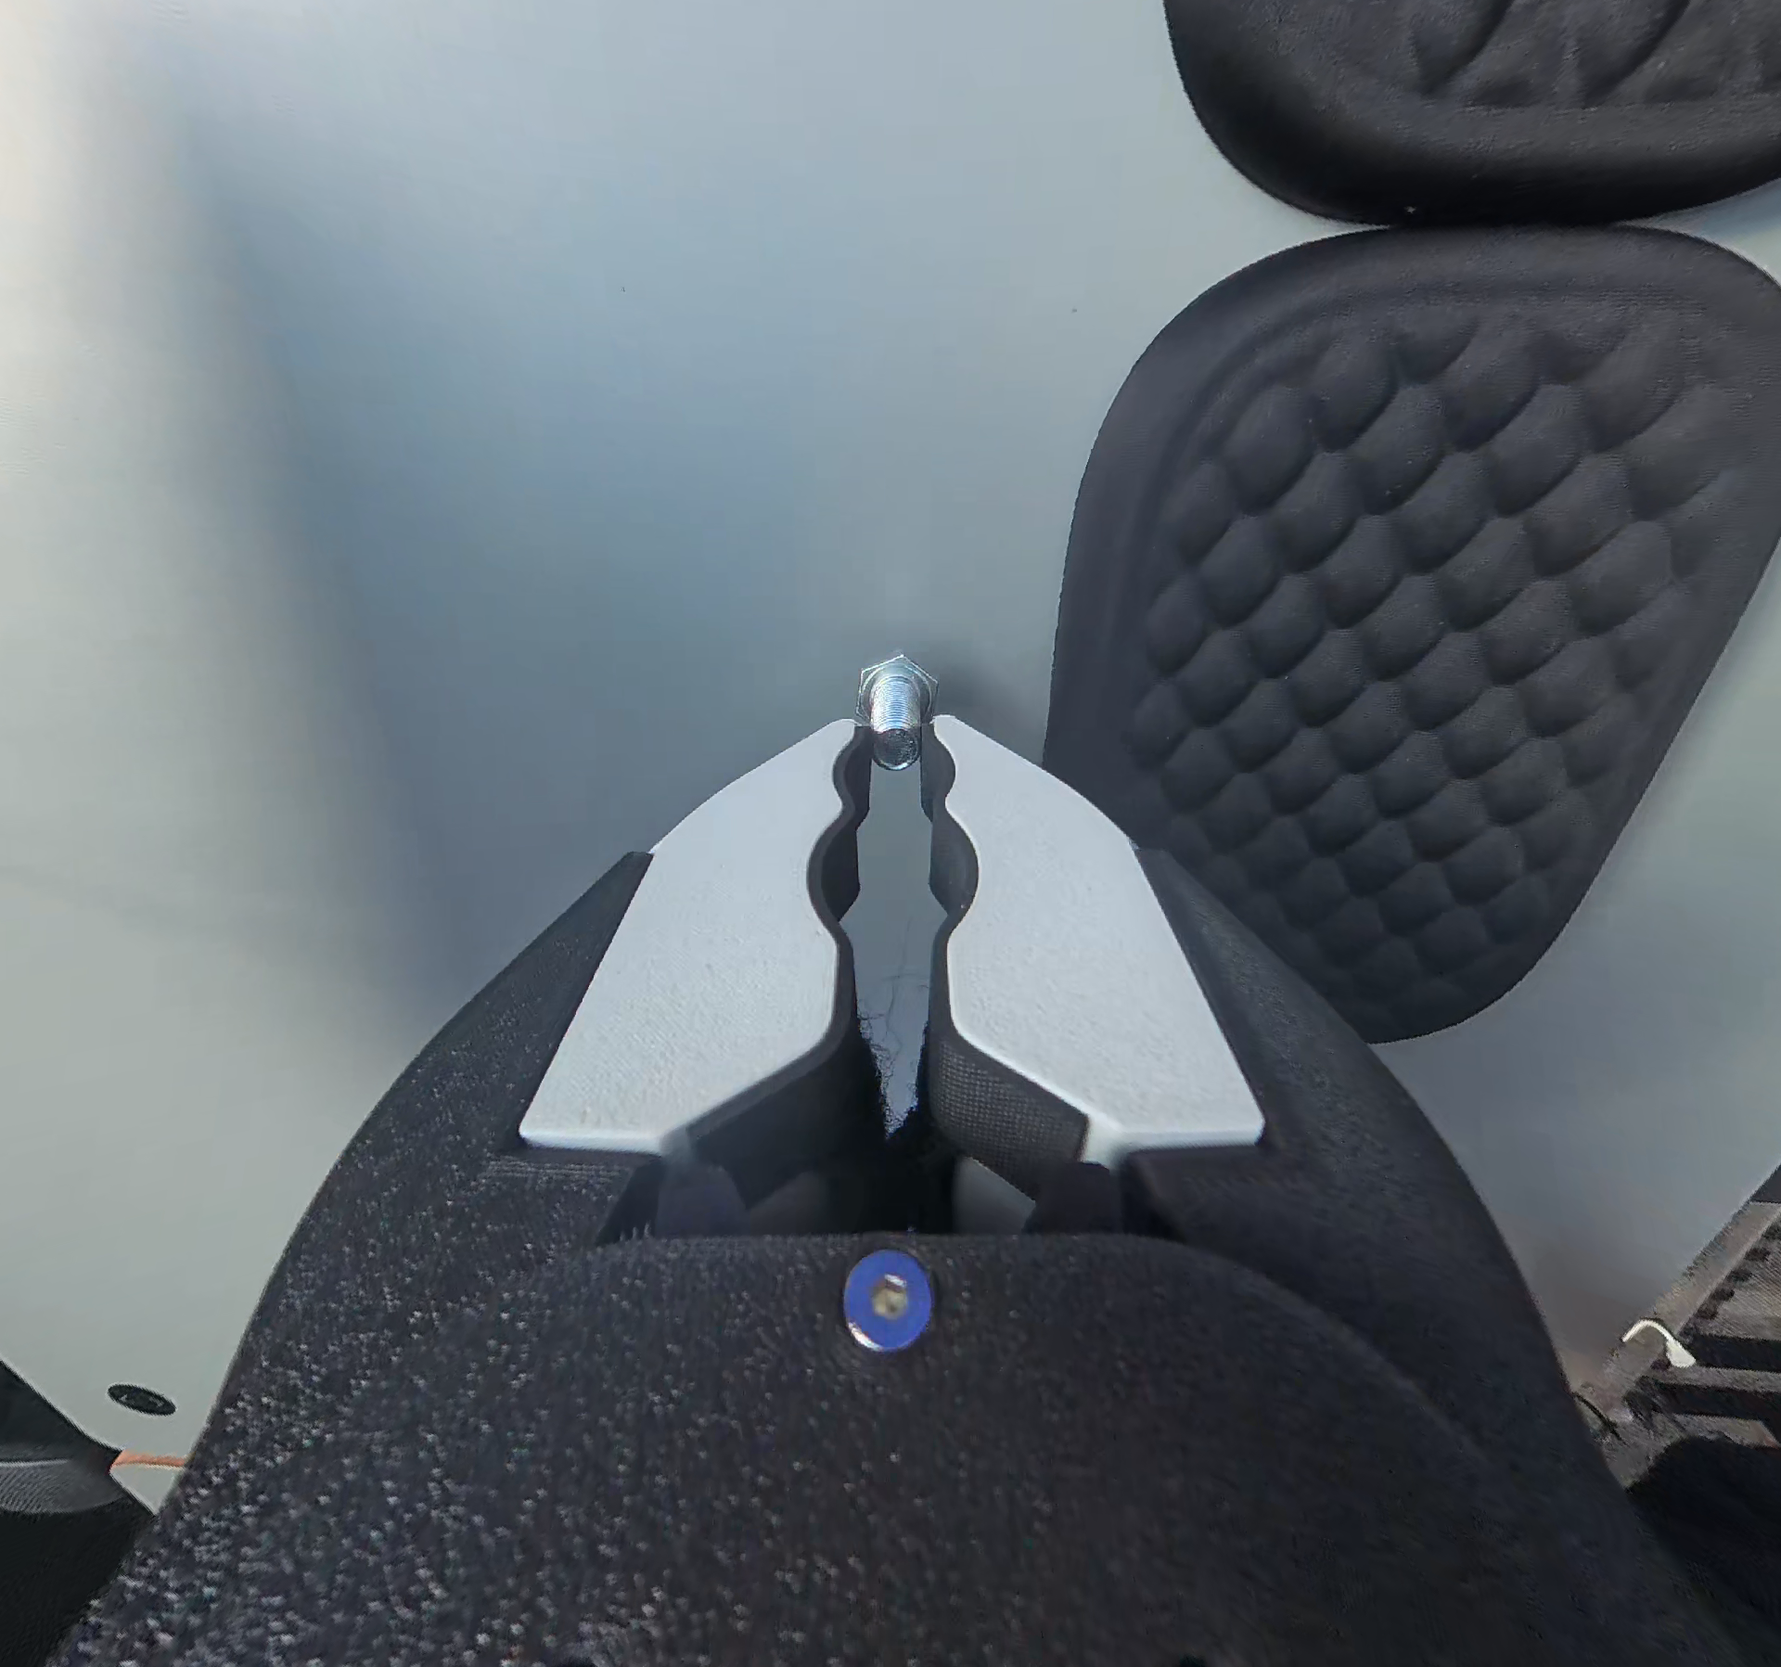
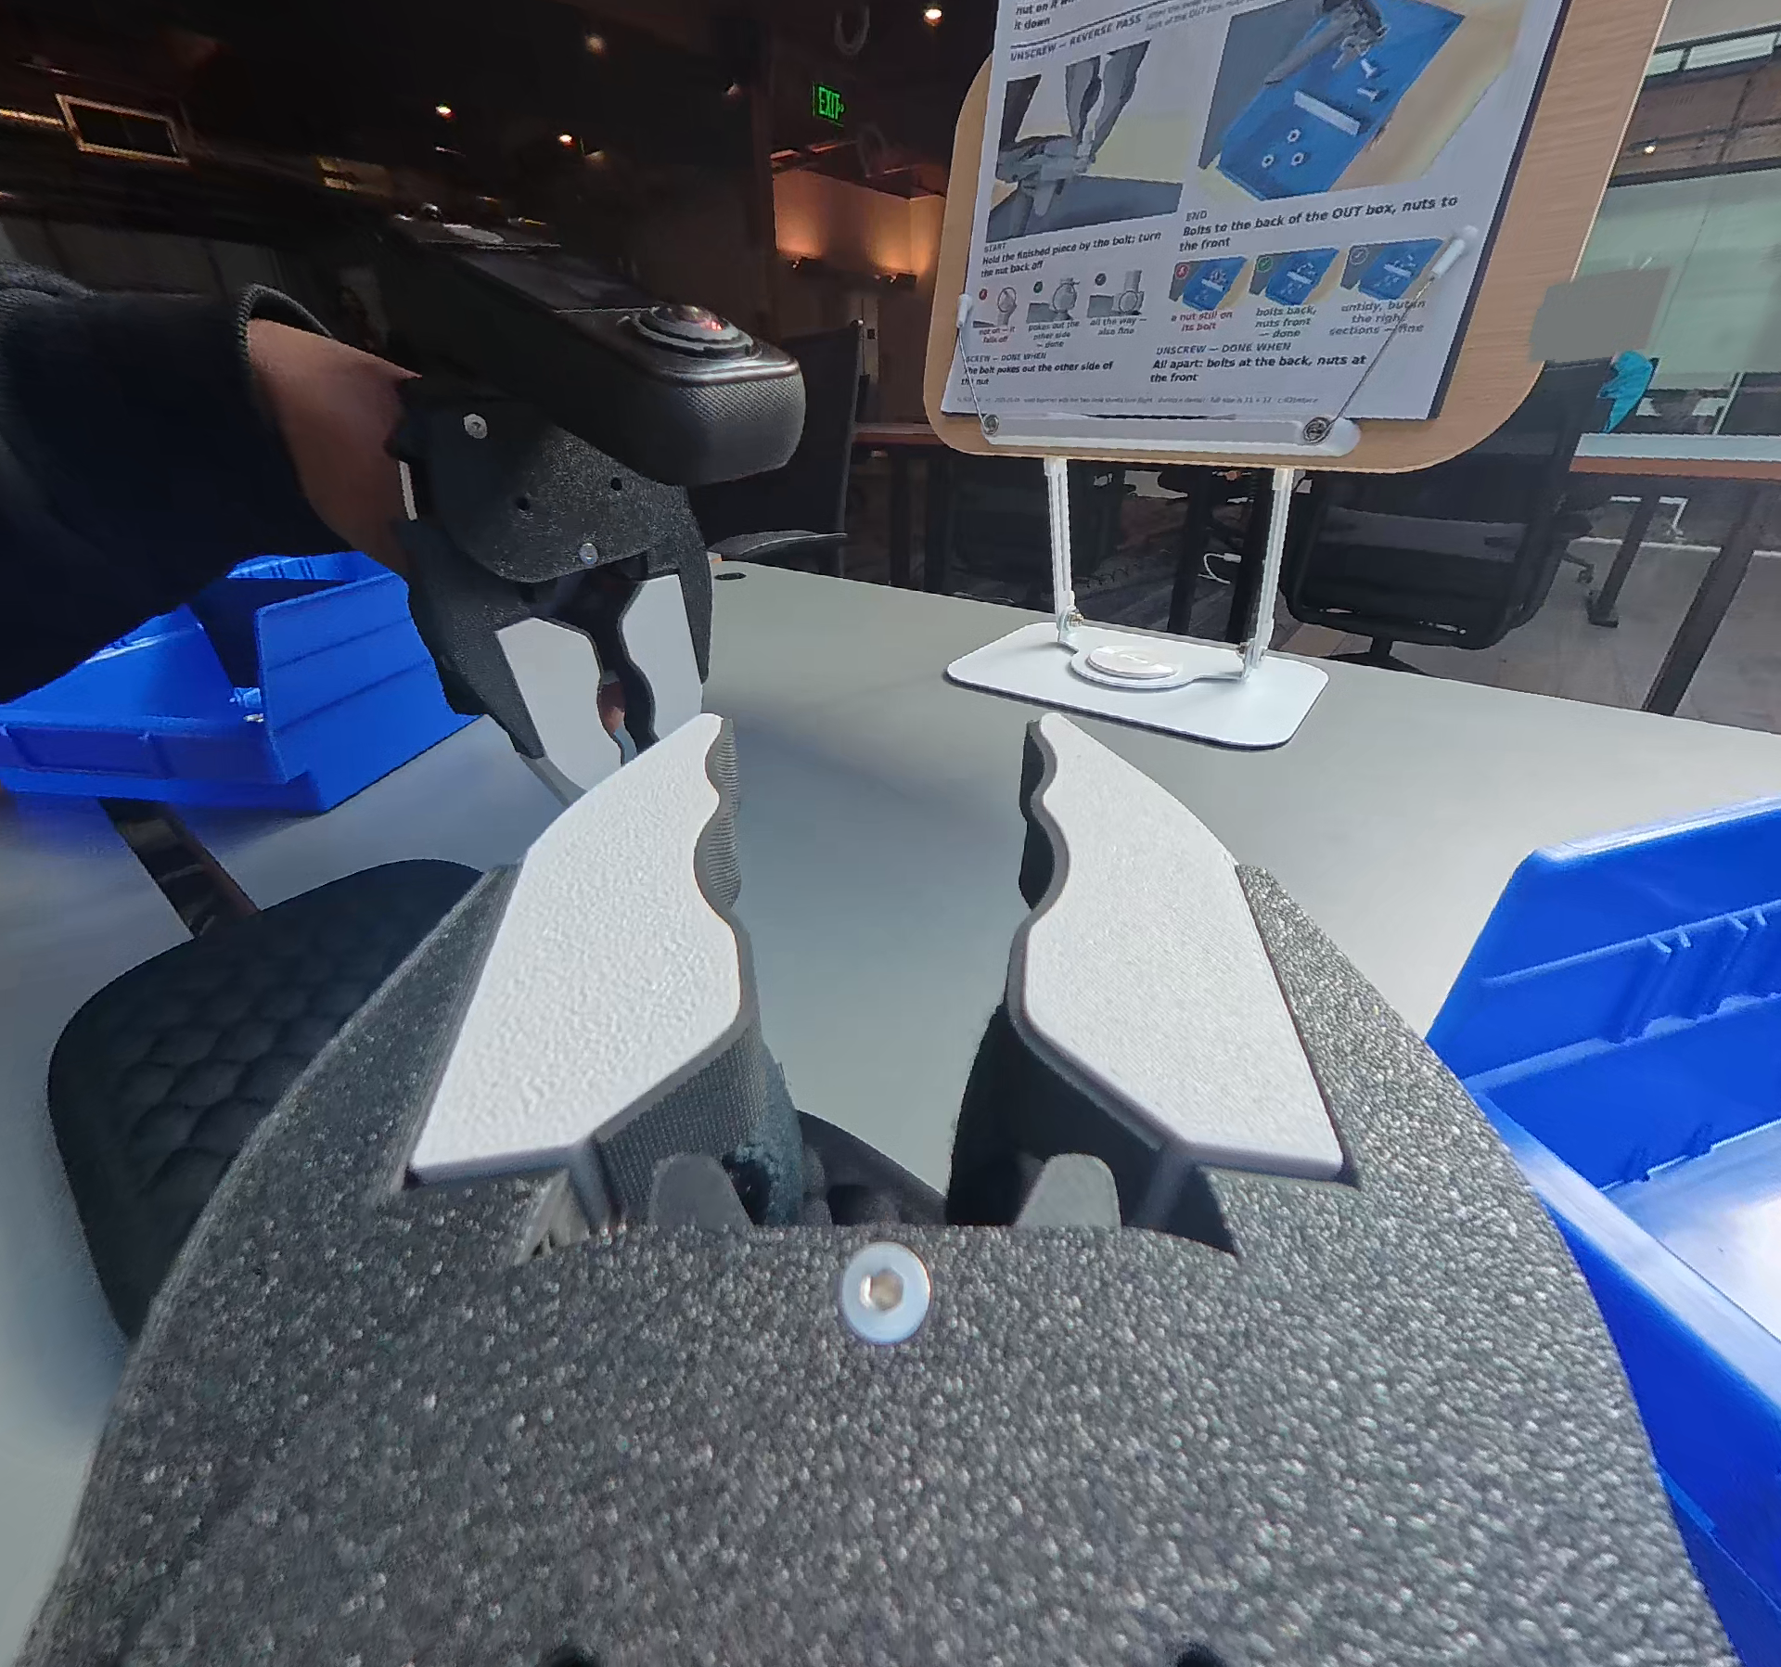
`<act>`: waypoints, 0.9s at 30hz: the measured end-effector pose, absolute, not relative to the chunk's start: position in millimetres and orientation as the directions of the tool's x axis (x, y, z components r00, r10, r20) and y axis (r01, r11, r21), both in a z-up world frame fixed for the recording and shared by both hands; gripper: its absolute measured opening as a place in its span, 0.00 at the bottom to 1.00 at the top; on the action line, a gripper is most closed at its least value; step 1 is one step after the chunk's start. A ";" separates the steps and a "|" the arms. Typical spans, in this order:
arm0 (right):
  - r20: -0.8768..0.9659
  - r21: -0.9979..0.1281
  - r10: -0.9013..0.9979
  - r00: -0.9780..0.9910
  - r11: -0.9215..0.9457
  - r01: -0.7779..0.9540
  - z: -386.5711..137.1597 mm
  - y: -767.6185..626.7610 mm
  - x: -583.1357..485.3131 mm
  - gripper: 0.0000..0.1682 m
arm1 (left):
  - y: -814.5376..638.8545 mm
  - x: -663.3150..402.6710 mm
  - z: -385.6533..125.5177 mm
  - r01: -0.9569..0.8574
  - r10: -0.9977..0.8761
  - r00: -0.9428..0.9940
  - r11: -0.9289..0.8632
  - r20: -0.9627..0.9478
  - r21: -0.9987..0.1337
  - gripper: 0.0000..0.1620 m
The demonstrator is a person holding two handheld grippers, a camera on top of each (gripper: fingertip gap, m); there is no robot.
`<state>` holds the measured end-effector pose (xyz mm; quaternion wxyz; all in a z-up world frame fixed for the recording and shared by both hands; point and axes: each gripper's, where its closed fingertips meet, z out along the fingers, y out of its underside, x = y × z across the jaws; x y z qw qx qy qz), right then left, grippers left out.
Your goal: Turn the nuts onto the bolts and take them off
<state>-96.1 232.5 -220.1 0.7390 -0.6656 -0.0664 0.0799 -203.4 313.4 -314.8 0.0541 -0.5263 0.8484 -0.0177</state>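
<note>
Squarely between left gripper (image 1: 896, 734) tips — bolt (image 1: 894, 722), pinched.

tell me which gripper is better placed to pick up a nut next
Right. The right gripper is open and holds nothing. The left gripper is shut on the bolt, threaded end toward the camera, so it should keep holding that steady.

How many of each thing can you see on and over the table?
Tongs: 2, left tongs and right tongs
Bolt: 1
Blue bins: 2
Black bumpy pads: 2
Stand with instruction sheet: 1
Total: 8
</note>
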 end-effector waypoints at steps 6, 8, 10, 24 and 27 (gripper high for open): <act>-0.006 -0.995 0.209 0.978 0.100 -0.027 -220.1 232.5 -96.8 0.33 | 312.2 -205.6 -322.1 -0.893 -0.896 -0.440 0.443 -0.056 -0.080 0.06; -0.007 -0.995 0.209 0.978 0.100 -0.029 -220.0 232.5 -96.6 0.33 | 312.8 -205.5 -324.5 -0.894 -0.897 -0.438 0.441 -0.056 -0.084 0.06; -0.009 -0.995 0.208 0.978 0.100 -0.030 -220.1 232.5 -96.3 0.33 | 312.5 -206.6 -326.3 -0.895 -0.899 -0.436 0.439 -0.050 -0.085 0.06; -0.040 -0.992 0.207 0.978 0.110 -0.064 -218.5 231.9 -91.6 0.34 | 344.1 -244.5 -244.0 -0.917 -0.951 -0.275 0.304 -0.144 -0.258 0.37; -0.048 -0.992 0.210 0.977 0.101 -0.071 -219.3 232.9 -91.2 0.34 | 358.5 -288.8 -217.4 -0.930 -0.971 -0.181 0.221 -0.157 -0.294 0.38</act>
